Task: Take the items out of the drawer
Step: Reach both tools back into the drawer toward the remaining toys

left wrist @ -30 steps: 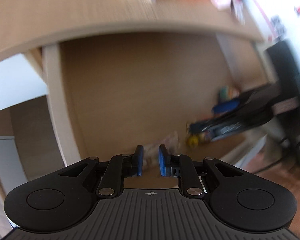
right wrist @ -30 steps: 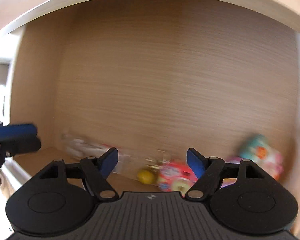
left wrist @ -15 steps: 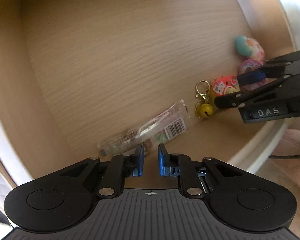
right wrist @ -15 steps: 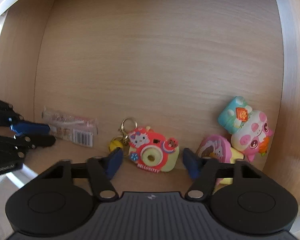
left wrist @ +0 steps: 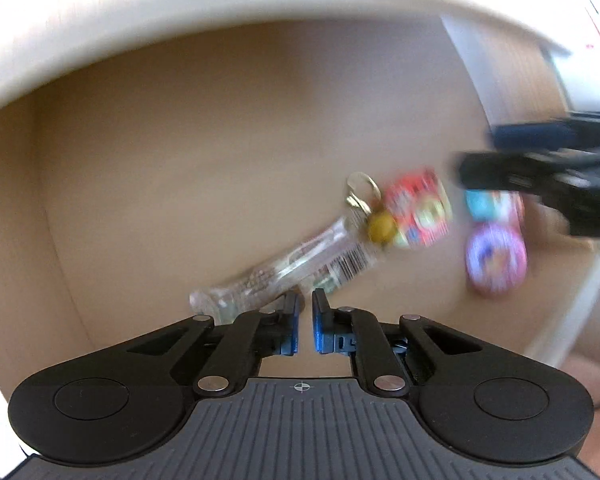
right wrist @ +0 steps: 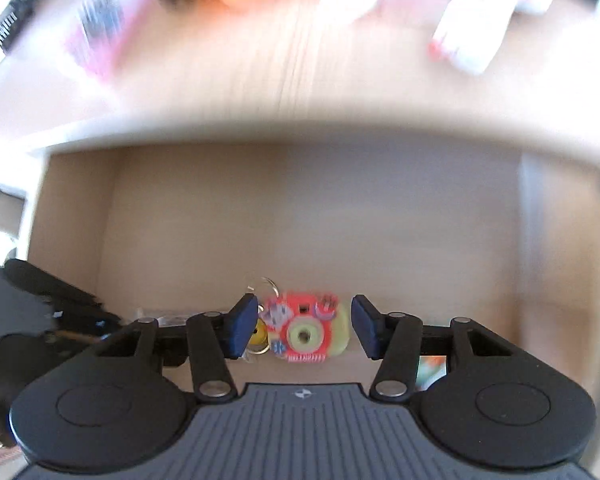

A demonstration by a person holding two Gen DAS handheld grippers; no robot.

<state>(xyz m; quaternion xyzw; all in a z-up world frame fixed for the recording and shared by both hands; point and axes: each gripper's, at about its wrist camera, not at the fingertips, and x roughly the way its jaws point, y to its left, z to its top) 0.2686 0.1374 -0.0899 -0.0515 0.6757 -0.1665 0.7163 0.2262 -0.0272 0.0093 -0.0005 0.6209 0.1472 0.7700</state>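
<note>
Between right gripper (right wrist: pixel 304 330) jaws — camera toy (right wrist: pixel 306 330), narrower gap.

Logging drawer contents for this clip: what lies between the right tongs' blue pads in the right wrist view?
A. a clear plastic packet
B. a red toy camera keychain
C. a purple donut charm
B: the red toy camera keychain sits framed between the right tongs, whose pads stand apart.

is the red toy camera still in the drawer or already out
In the drawer: the red toy camera lies on the wooden drawer floor, between the right tool's open fingers, apparently untouched.
</note>
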